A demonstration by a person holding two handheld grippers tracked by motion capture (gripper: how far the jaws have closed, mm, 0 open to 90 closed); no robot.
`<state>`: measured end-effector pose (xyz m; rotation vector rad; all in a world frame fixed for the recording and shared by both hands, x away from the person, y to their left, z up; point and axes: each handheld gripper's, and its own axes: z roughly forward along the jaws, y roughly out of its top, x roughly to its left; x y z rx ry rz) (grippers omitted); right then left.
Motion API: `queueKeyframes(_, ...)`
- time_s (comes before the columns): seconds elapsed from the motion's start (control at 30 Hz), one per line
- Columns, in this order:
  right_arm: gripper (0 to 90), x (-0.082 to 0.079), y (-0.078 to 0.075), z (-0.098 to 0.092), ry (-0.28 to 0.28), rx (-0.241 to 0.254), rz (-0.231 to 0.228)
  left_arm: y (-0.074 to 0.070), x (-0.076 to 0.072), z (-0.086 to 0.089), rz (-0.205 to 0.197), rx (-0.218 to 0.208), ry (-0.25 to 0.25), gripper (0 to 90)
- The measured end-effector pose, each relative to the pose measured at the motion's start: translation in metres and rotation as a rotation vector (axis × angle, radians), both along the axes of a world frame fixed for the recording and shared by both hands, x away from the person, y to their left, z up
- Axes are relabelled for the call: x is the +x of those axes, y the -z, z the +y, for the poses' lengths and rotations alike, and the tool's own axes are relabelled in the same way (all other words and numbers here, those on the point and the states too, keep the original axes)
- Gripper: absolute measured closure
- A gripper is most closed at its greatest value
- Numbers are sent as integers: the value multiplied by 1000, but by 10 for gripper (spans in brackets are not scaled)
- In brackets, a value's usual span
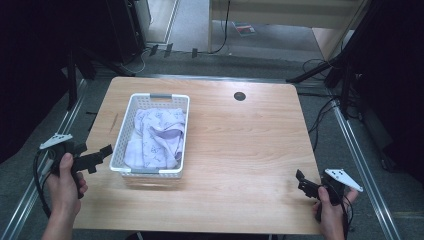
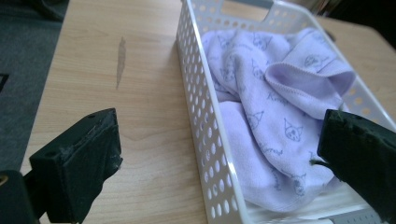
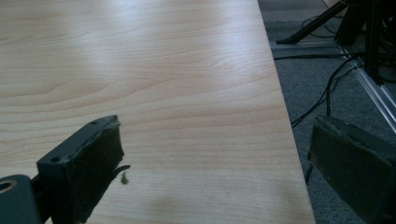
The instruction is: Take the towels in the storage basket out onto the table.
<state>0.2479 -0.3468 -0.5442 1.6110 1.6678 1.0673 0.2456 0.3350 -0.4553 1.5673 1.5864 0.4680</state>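
A white perforated basket (image 1: 120, 141) stands on the left half of the wooden table, and a crumpled lilac cloth (image 1: 156, 138) with small printed figures lies inside it. In the left gripper view the basket wall (image 2: 205, 126) and the lilac cloth (image 2: 271, 116) sit between the black jaws. My left gripper (image 1: 105, 151) hovers open just left of the basket's near corner, holding nothing. My right gripper (image 1: 301, 180) is open over the table's near right edge, far from the basket, with only bare wood and floor between its jaws.
The wooden table (image 1: 240, 150) has a round dark cable hole (image 1: 239, 96) at the back and a scratch mark (image 2: 121, 60) left of the basket. Cables (image 3: 322, 88) and metal stand legs lie on the grey floor to the right.
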Motion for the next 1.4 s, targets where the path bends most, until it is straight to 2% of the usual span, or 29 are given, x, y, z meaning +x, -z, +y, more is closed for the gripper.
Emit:
queueKeyframes(0.17,33,0,0,0,0,3,0,-12,19,-18,89,71,52,0)
queueKeyframes(0.27,30,0,0,0,-3,2,0,-16,30,-31,132,86,81,0)
queueKeyframes(0.33,28,0,0,0,-3,2,-1,-16,36,-37,152,98,91,0)
queueKeyframes(0.47,27,0,0,0,-7,-2,-4,-15,50,-49,217,124,116,0)
queueKeyframes(0.63,14,-1,0,2,-12,-11,-13,-14,64,-64,284,156,117,0)
queueKeyframes(0.77,9,-2,0,3,-11,-25,-26,-12,73,-76,318,175,137,0)
queueKeyframes(0.9,5,-3,1,6,-5,-46,-45,-10,81,-87,341,173,162,0)
queueKeyframes(1.13,0,-3,1,7,-3,-48,-53,-4,97,-102,375,184,182,0)
queueKeyframes(1.27,0,-3,1,6,-7,-44,-53,3,106,-108,406,141,200,0)
queueKeyframes(1.4,0,-3,1,7,-13,-47,-51,11,115,-113,449,119,202,0)
